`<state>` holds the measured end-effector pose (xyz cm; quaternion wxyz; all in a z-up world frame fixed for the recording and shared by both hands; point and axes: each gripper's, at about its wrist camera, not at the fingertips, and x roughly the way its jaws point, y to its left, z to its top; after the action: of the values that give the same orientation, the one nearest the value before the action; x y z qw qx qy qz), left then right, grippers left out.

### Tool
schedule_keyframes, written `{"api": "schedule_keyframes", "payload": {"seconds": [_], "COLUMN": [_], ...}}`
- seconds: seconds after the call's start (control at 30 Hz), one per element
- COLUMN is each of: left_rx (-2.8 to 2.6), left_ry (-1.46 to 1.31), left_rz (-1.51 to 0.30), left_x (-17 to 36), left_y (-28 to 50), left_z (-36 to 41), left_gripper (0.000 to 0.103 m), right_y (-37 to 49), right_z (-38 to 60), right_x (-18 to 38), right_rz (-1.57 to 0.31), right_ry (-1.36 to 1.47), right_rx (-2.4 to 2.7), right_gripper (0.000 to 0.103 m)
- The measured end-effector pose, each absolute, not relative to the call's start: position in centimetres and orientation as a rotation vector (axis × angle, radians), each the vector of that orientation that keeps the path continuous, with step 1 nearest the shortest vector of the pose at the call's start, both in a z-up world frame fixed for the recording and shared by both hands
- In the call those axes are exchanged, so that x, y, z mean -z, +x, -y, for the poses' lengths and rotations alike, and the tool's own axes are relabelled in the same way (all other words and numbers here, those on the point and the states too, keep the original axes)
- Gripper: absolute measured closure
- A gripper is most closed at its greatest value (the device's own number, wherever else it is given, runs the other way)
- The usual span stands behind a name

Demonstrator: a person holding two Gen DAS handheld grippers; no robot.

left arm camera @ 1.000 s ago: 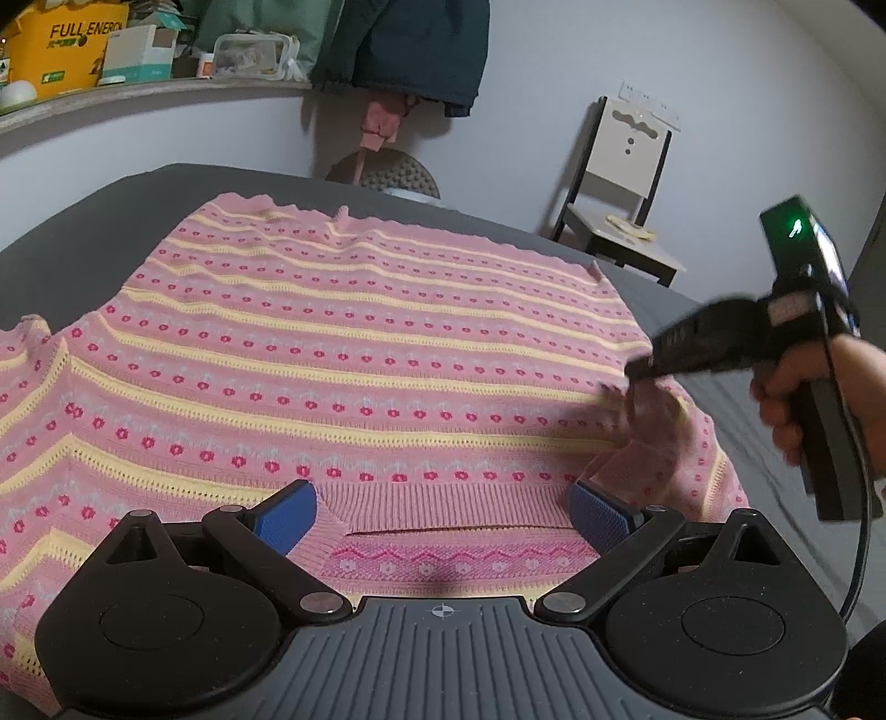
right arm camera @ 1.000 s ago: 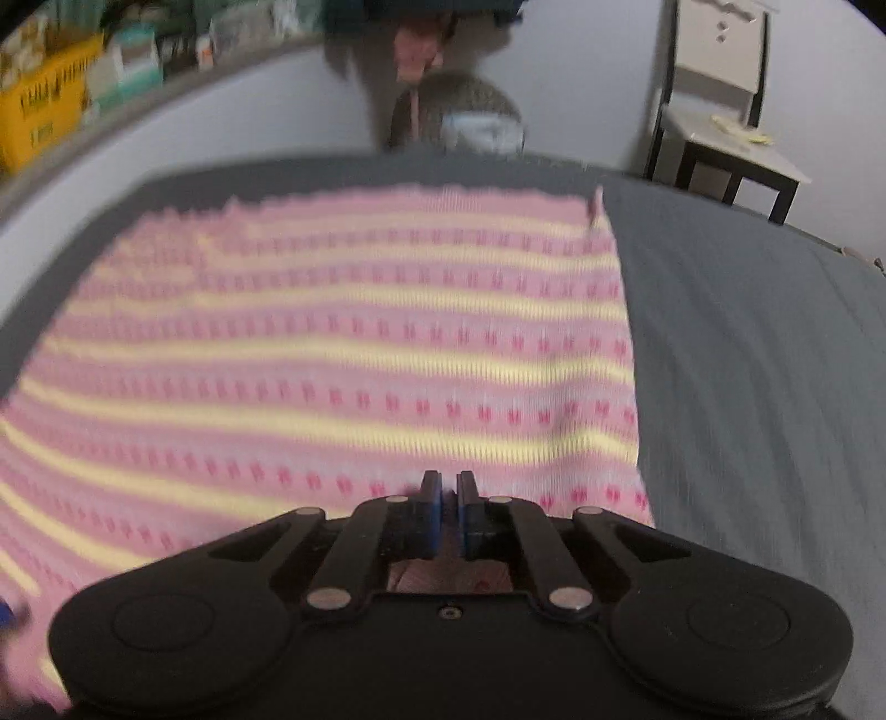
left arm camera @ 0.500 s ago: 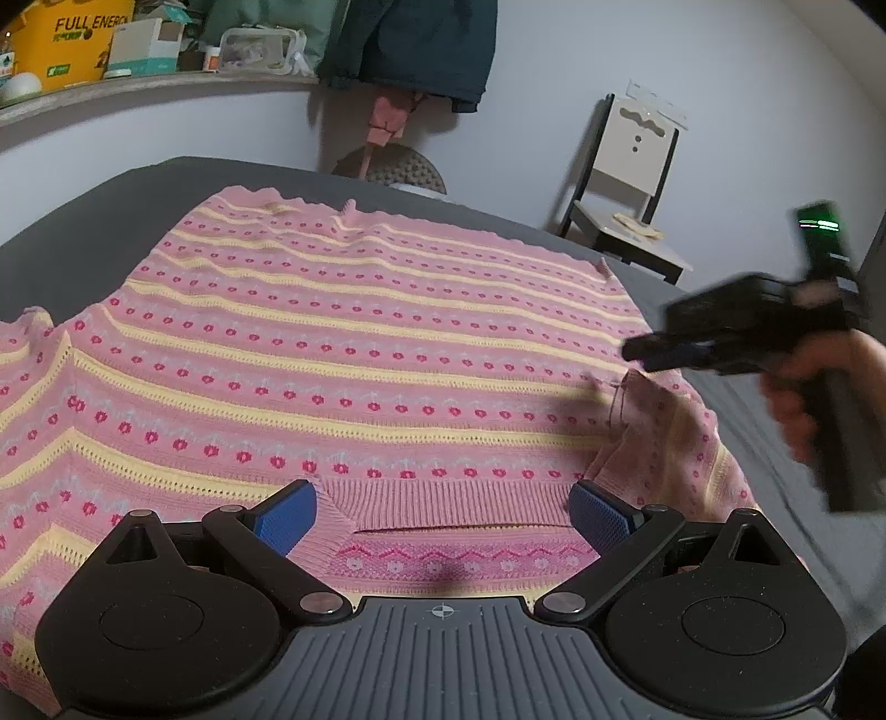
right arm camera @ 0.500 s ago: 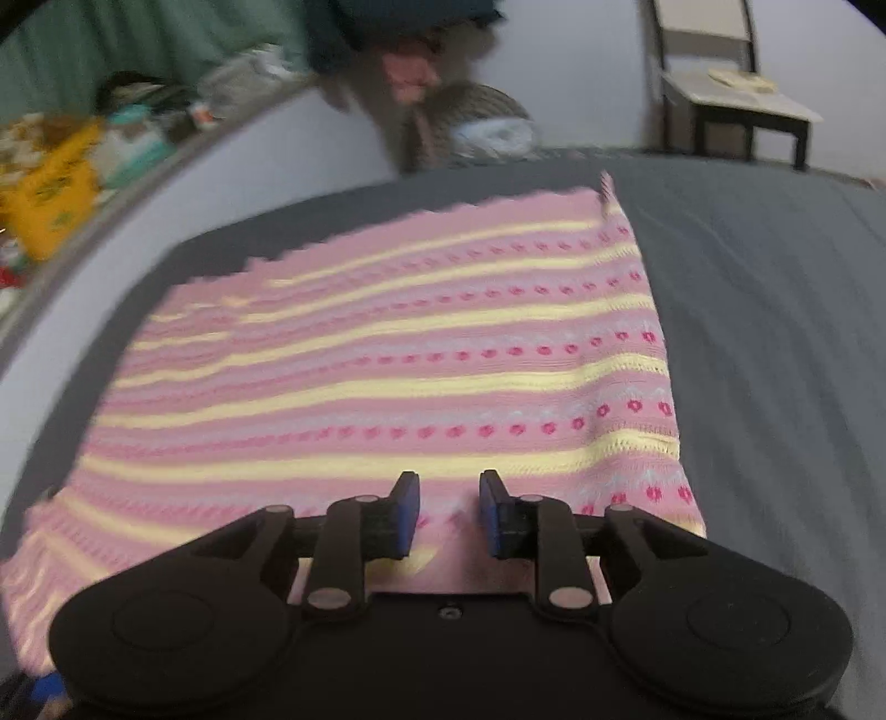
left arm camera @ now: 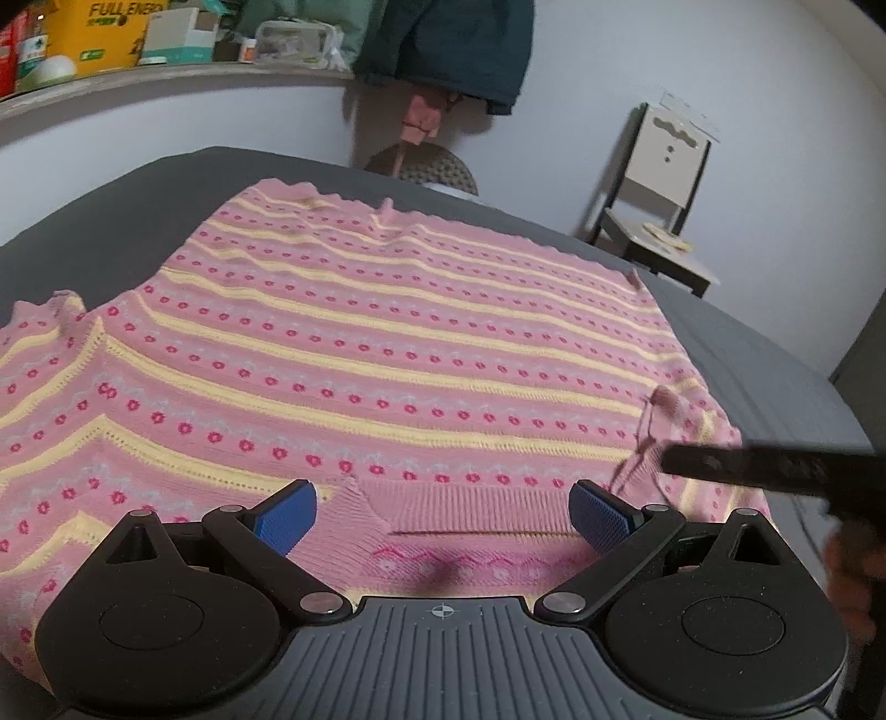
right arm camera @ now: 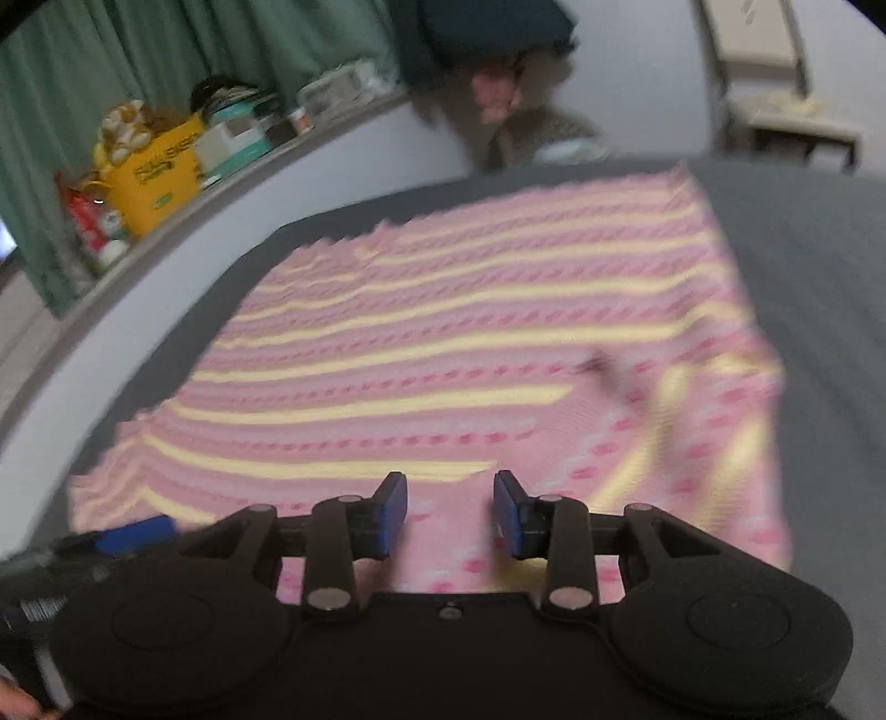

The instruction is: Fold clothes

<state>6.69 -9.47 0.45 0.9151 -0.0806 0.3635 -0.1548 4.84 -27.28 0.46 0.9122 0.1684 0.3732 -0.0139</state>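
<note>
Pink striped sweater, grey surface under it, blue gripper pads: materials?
Sweater: knit yarn, likely acrylic or wool; ribbed collar and openwork yellow bands show. Grey surface: matte woven fabric, probably a bedsheet, faint creases. Left gripper pads: blue rubber or textured plastic, with a fine grid pattern.

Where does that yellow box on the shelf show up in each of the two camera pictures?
Left wrist view: yellow box at the top left corner, on the shelf.
Right wrist view: yellow box at the upper left, blurred, on the same shelf.
Shared landmark: the pink striped sweater spread on the dark bed.
</note>
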Motion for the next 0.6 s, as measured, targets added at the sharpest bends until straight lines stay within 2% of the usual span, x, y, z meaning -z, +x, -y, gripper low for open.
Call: {"api": "schedule_keyframes", "payload": {"seconds": [0.13, 0.27, 0.33, 0.37, 0.43, 0.5, 0.6], "left_rx": [0.282, 0.234, 0.191, 0.165, 0.123, 0.087, 0.056], "left_ry": [-0.204, -0.281, -0.34, -0.375, -0.439, -0.488, -0.435], "left_rz": [-0.75, -0.774, -0.761, -0.754, -0.74, -0.727, -0.696], "left_x": [-0.5, -1.2, -1.8, -2.1, -2.7, -3.3, -4.5], "left_y": [7.2, 8.0, 7.8, 7.7, 7.1, 6.5, 5.9], "left_z": [8.5, 6.7, 5.3, 4.5, 2.7, 0.7, -2.6], "left_gripper": [0.005, 0.005, 0.005, 0.005, 0.005, 0.005, 0.005], "right_y": [2.4, -2.1, -3.9, -4.0, -3.9, -3.9, -4.8], "right_z": [27.0, 26.8, 27.1, 27.3, 27.1, 26.7, 25.4], "right_x": [1.3, -0.2, -0.6, 0.1, 0.6, -0.3, -2.7], "right_rz": [-0.895, -0.814, -0.787, -0.824, -0.879, -0.89, -0.796], "right_ry": [0.246, 0.265, 0.308, 0.332, 0.354, 0.369, 0.398], "right_rx": [0.04, 0.112, 0.188, 0.185, 0.181, 0.175, 0.157], "right_gripper": [0.067, 0.064, 0.041, 0.04, 0.047, 0.047, 0.038]}}
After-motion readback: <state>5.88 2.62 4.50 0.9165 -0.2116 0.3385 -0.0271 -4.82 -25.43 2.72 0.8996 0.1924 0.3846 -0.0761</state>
